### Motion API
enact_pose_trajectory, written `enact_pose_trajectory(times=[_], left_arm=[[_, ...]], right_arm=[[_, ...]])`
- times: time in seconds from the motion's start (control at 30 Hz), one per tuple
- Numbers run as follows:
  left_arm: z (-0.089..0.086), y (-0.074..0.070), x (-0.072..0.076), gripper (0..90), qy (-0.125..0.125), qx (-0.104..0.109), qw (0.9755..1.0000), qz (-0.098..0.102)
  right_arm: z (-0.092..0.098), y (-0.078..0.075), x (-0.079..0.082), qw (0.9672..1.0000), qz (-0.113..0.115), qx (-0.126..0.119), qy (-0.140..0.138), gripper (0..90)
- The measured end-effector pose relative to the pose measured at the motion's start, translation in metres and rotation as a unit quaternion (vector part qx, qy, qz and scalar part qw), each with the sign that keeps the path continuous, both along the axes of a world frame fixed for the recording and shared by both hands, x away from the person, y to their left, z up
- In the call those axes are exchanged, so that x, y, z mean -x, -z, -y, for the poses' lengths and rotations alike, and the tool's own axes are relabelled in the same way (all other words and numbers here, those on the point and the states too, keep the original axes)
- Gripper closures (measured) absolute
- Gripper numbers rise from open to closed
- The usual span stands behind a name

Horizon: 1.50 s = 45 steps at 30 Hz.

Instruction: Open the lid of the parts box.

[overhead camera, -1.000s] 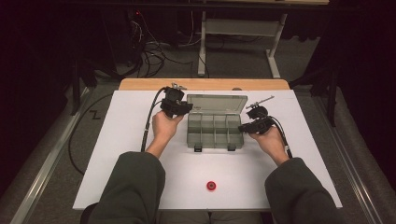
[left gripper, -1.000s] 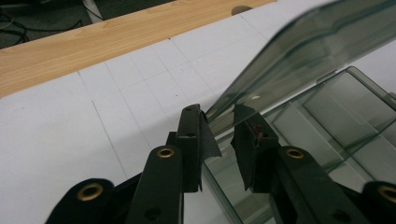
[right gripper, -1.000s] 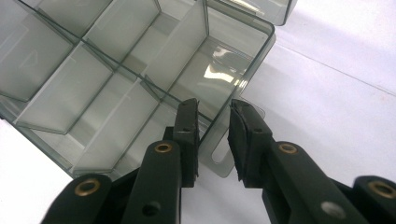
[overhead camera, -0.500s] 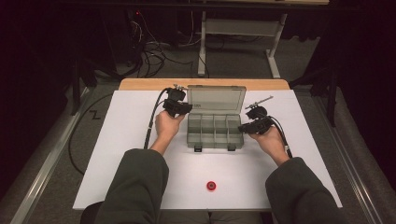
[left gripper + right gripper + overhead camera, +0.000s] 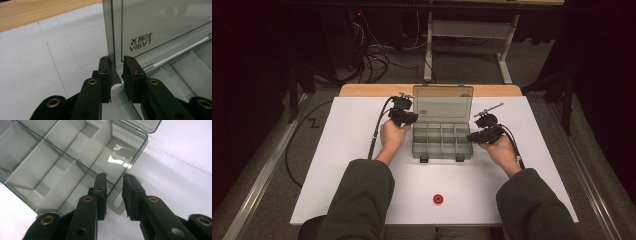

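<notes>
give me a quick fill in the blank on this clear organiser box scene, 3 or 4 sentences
1. The lid of the clear grey plastic compartment box stands ____.
2. The left tool has its jaws on either side of the lid's ____.
3. The small round object on the white table near the person is coloured ____.
4. The compartments of the box hold ____.

Missing words: open; edge; red; nothing

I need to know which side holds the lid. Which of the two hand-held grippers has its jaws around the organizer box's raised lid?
The left hand-held gripper: its jaws straddle the edge of the upright lid. The right hand-held gripper sits at the box's front latch tab instead.
</notes>
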<state>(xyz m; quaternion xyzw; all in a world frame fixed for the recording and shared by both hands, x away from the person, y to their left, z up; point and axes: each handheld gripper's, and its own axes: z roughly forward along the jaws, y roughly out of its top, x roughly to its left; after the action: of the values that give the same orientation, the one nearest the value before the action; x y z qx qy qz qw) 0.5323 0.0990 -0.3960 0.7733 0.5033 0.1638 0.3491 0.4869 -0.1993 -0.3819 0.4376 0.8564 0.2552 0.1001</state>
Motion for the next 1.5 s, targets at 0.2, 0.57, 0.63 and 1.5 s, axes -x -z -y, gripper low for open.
enact_pose_trajectory(times=[0.2,0.57,0.63,1.5], left_arm=[[-0.002,0.006,-0.005,77.6,-0.009,0.011,0.9998,-0.015],[-0.004,0.006,-0.005,77.8,-0.007,0.01,0.9997,-0.024],[-0.004,0.004,-0.004,75.0,0.002,-0.006,0.9998,-0.018],[-0.01,-0.007,0.005,55.4,0.021,-0.026,0.9992,-0.022]], right_arm=[[-0.001,0.0,0.0,1.0,0.002,0.007,-0.002,76.3],[-0.002,0.0,0.001,1.0,0.001,0.004,0.009,76.3],[-0.002,0.0,0.002,0.9999,0.002,0.005,0.011,76.4],[-0.006,0.001,0.008,0.9995,0.022,0.016,0.018,76.5]])
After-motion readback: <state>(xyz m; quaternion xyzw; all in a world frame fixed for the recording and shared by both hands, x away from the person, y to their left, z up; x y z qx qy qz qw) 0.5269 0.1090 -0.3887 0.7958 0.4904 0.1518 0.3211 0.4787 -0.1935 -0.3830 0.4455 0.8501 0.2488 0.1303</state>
